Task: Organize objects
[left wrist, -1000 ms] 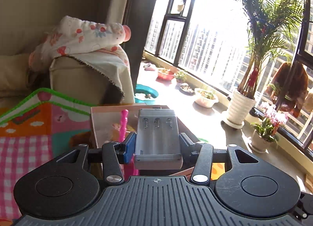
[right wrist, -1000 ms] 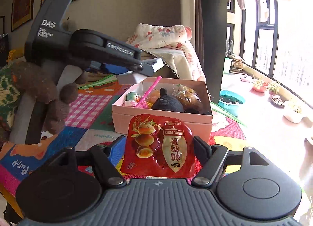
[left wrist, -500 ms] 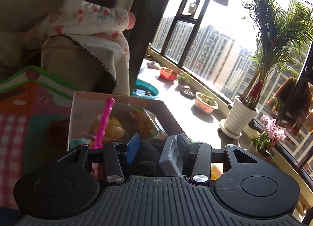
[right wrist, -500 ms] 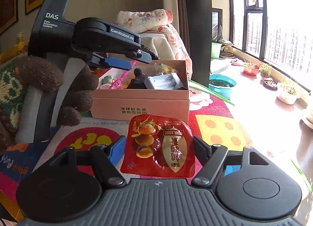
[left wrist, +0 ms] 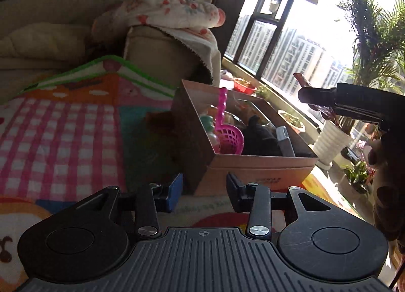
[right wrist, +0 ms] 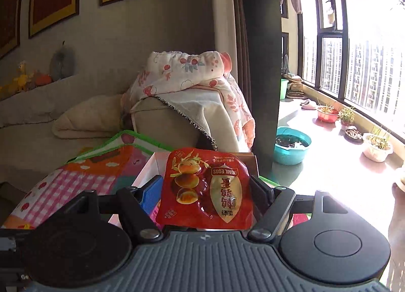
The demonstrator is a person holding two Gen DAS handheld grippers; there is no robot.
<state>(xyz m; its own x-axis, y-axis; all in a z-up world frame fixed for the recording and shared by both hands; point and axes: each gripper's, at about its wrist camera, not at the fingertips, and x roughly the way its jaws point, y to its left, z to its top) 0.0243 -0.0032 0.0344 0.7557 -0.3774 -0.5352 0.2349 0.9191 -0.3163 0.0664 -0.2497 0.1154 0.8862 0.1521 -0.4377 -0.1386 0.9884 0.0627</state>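
only the left cam shows box (left wrist: 253,165) contents w/ left gripper (left wrist: 204,194) spread empty; right gripper (right wrist: 205,192) pinches quail egg pack (right wrist: 206,188).

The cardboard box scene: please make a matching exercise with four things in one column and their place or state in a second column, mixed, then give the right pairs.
Things:
1. quail egg packet
2. pink scoop
3. grey battery case
4. left gripper

Place or state:
A. open, holding nothing
B. leaning inside the cardboard box, near its right wall
C. clamped in the right gripper
D. standing in the box, handle pointing up

Pairs: 1-C, 2-D, 3-B, 4-A
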